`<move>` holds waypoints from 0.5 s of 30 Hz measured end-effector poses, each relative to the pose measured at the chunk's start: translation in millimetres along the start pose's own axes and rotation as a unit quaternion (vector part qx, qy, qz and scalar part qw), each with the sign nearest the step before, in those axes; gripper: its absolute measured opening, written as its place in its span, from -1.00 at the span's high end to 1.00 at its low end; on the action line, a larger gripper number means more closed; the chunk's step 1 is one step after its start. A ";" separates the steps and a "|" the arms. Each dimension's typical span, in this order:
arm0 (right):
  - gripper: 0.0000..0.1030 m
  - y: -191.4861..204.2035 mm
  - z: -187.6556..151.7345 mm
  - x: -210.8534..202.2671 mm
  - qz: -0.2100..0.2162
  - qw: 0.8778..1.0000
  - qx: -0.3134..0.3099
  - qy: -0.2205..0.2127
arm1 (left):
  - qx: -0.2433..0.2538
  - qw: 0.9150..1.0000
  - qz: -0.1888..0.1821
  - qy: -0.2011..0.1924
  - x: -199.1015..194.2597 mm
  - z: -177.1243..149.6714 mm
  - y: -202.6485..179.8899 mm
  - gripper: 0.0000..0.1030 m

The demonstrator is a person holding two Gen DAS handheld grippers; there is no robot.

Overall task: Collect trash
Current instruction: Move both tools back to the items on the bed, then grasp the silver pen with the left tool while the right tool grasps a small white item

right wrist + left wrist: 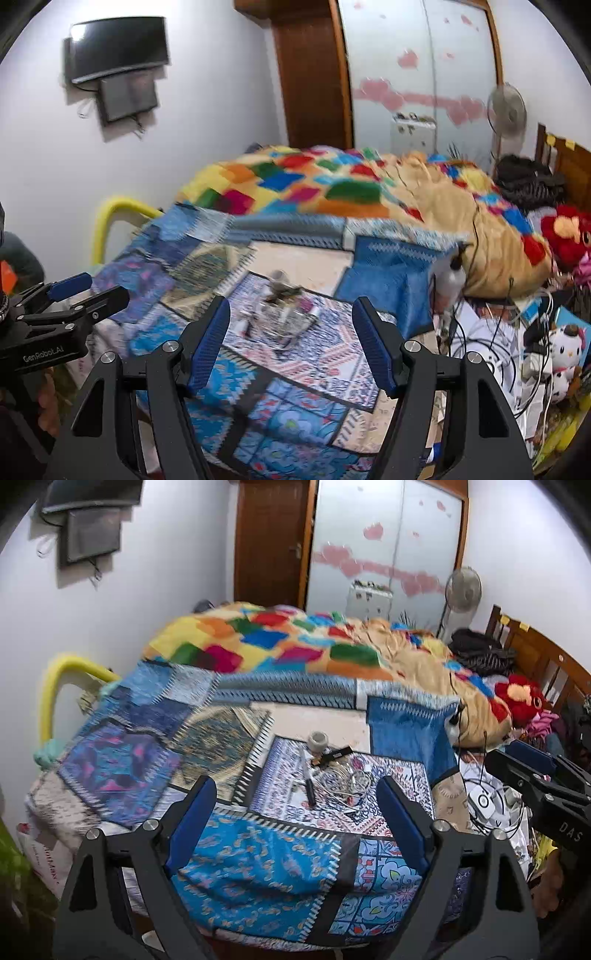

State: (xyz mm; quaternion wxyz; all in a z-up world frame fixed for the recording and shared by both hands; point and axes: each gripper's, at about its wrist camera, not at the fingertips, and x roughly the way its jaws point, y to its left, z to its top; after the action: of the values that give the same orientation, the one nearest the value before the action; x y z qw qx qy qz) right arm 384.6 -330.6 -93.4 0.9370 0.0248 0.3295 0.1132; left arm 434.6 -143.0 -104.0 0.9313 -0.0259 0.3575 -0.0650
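Approaching the clutter pile, judged the trash to collect; nothing picked up yet.

Pile lying on the bed, on the white-and-blue patterned patch of the bedspread, short of the multicoloured blanket. Taken from the pile as landmark:
- tape roll at its far edge, touching or just beside it
- dark pen along its left side
- black strip at the far right
- white cable tangle making up the middle
- red plush toy well apart to the right, near the headboard
- white bottle off to the right, against the blanket's edge

Left gripper: standing open, nothing between the pads, framing the pile from the near side.
Right gripper: also standing open and empty, pile ahead and blurred in its view.

Step in hand, as a judgement: closing in and choosing a first piece. Next move probably calling for singling out one compact item, the tape roll or pen, and lowering one gripper over it. Worth watching: cables snagging on neighbours and dragging the pile. Which bits count as trash, and where the bin is: cannot tell.
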 end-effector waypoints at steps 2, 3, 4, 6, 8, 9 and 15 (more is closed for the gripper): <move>-0.27 -11.6 -1.8 21.3 0.000 1.000 0.013 0.018 | -0.003 1.000 -0.012 0.018 24.5 1.9 0.0 -0.43; -0.27 -15.3 -2.3 29.8 0.001 1.000 0.016 0.025 | -0.006 0.999 -0.019 0.031 40.8 1.9 0.3 -0.36; -0.27 -18.2 -3.4 38.0 0.002 0.999 0.018 0.032 | -0.007 0.999 -0.021 0.039 52.0 1.6 1.0 -0.30; -0.27 -23.4 -5.9 55.9 0.002 0.999 0.020 0.048 | -0.009 0.998 -0.021 0.054 76.2 1.2 2.4 -0.08; -0.26 -28.0 -8.0 70.4 0.005 0.998 0.024 0.057 | -0.010 0.997 -0.019 0.069 97.8 -0.2 4.3 0.04; -0.25 -29.7 -9.1 77.8 0.011 0.998 0.026 0.062 | -0.011 0.997 -0.021 0.077 110.6 -1.5 5.3 0.14; 0.12 -34.9 -4.3 126.0 0.051 0.994 0.044 0.091 | -0.016 0.994 -0.029 0.106 165.7 -4.2 10.1 0.36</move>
State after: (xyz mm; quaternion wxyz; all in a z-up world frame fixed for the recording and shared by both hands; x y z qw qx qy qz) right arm 484.2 -335.9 -178.1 0.8943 0.0723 0.4159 0.1484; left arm 554.8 -156.2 -217.9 0.8855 -0.0441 0.4540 -0.0889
